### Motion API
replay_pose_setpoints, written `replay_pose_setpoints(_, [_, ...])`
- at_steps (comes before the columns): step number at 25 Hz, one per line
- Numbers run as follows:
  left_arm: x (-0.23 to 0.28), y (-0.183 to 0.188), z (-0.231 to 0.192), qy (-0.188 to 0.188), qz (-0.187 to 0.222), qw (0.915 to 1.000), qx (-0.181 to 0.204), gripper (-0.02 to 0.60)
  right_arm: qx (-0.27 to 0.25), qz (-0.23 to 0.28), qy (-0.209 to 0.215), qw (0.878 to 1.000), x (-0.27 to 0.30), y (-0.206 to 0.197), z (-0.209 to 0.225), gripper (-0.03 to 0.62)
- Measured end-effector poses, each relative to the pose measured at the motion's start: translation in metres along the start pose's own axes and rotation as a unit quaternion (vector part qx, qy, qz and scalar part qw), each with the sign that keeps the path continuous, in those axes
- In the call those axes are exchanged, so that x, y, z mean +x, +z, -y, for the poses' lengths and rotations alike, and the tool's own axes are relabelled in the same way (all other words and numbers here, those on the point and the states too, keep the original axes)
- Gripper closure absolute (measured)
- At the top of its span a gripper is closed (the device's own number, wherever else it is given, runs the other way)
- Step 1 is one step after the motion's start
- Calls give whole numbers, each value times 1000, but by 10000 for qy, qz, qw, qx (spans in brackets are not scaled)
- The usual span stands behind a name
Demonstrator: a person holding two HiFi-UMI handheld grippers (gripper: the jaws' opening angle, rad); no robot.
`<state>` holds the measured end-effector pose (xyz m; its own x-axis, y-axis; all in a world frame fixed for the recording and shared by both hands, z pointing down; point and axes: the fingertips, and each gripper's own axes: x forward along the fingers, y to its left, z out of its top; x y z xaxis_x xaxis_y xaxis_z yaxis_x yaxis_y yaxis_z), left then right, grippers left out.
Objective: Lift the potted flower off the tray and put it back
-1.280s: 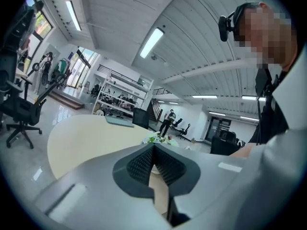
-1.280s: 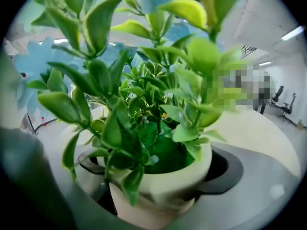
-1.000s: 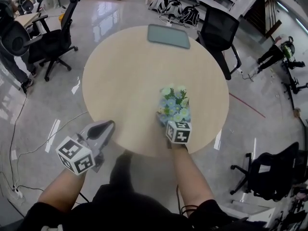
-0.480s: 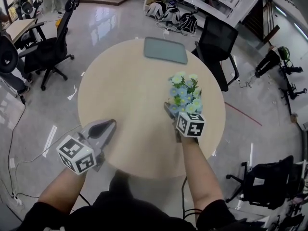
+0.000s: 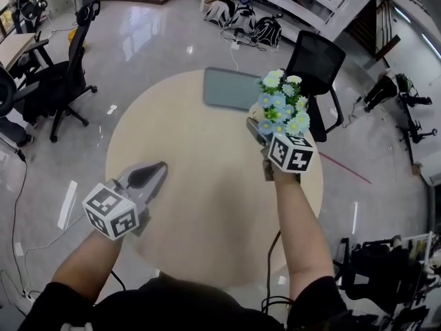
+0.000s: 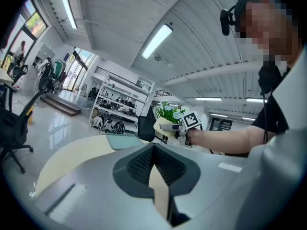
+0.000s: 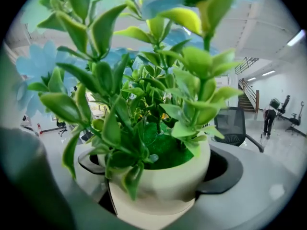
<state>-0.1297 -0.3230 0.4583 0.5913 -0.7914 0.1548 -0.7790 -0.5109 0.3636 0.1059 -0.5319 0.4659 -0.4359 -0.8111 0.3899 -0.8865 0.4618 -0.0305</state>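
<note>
Potted flower [image 5: 281, 104]: cream pot with green leaves and pale blue, white and yellow blooms. It is off the tray and held in the air in the upper right of the head view, where the blooms overlap the tray's right end and the edge of a black chair. In the right gripper view the pot [image 7: 163, 186] fills the lower middle of the frame and the foliage covers most of the rest. In the left gripper view the plant [image 6: 169, 114] shows small at centre, above the table surface and right of the tray.

Right gripper [image 5: 264, 132]: jaws clamped on the pot, one dark pad on each side of its wall, as its own view [image 7: 158, 178] shows. Its marker cube sits just below the blooms in the head view.

Left gripper [image 5: 146, 176]: lower left of the head view, over the near left part of the table, well apart from the plant. In its own view [image 6: 154, 163] the jaws are together at the tips with nothing between them; only a thin wedge of tabletop shows below the meeting point.

Tray [image 5: 229, 88]: flat, grey-green, rectangular, lying at the far side of the table with nothing on the part that shows. It is also seen at centre left of the left gripper view [image 6: 123, 140].

Table [image 5: 200, 192]: round with a light wood top, at the centre of the head view.

Black chair [image 5: 318, 59]: behind the table, upper right.

Office chairs [image 5: 58, 81]: black, upper left, on a glossy floor.

Shelf with bags [image 5: 242, 14]: top centre of the head view.
</note>
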Motion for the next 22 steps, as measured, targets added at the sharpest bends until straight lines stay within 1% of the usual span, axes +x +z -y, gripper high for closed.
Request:
replay_pose_setpoints(3, [19,11,-8,-55,-31,10000,35,588,-112,19,-57,9999,17,25,16,33])
replay_pose_setpoints(5, [28,15,-10,-90,-59,9999,37,588,-105,5,-85,9999,24,34,26,33])
replay_pose_setpoints(11, [40,18,-19,-3,-110,9998,-139,588,-37,-89,-152,9998,46,42,48,33])
replay_pose_setpoints(13, [46,19,-23,67,-136,9998,-101,588,-47,-105,-162,9998,56,44,60,33])
replay_pose_setpoints(17, [59,21,-38,297,-100,9995,-78,588,-149,-76,-16,9999,84,50,74,33])
replay_pose_setpoints(22, [81,15,-69,550,-53,9984,-128,588,-158,-93,74,9998,138,51,90,33])
